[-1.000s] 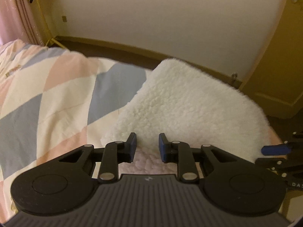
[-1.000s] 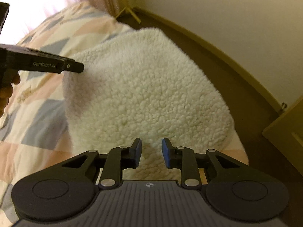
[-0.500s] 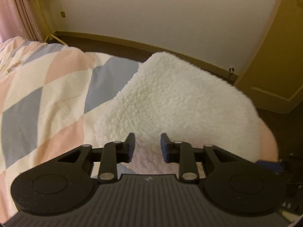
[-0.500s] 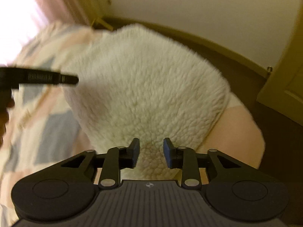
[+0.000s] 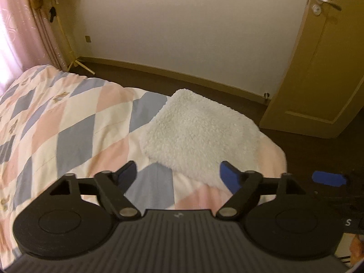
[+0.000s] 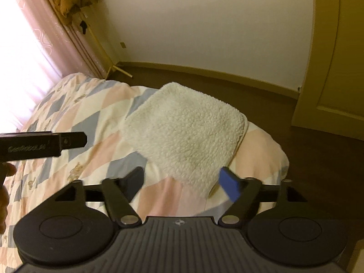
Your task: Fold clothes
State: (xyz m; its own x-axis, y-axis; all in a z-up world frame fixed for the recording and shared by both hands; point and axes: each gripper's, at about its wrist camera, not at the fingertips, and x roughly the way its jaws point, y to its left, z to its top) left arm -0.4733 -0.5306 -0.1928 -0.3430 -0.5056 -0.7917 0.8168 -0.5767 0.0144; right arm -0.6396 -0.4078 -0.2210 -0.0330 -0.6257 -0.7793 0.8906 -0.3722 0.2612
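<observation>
Bed [image 5: 68, 122] carries a quilt in pink, blue and cream diamonds. Left hand-held gripper [image 5: 178, 174] hangs above the bed's near edge, fingers spread wide, grasping nothing. Folded white fleece garment [image 5: 200, 136] lies flat near the bed's right corner, clear of both tools. Right hand-held gripper [image 6: 182, 180] likewise hangs released above the near edge, nothing between its blue pads [image 6: 229, 184].

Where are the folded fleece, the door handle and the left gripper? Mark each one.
folded fleece [image 6: 186, 132], right wrist view, middle of its top face.
door handle [image 5: 327, 0], left wrist view, its lever.
left gripper [image 5: 178, 173], left wrist view, midway between open fingertips.
</observation>
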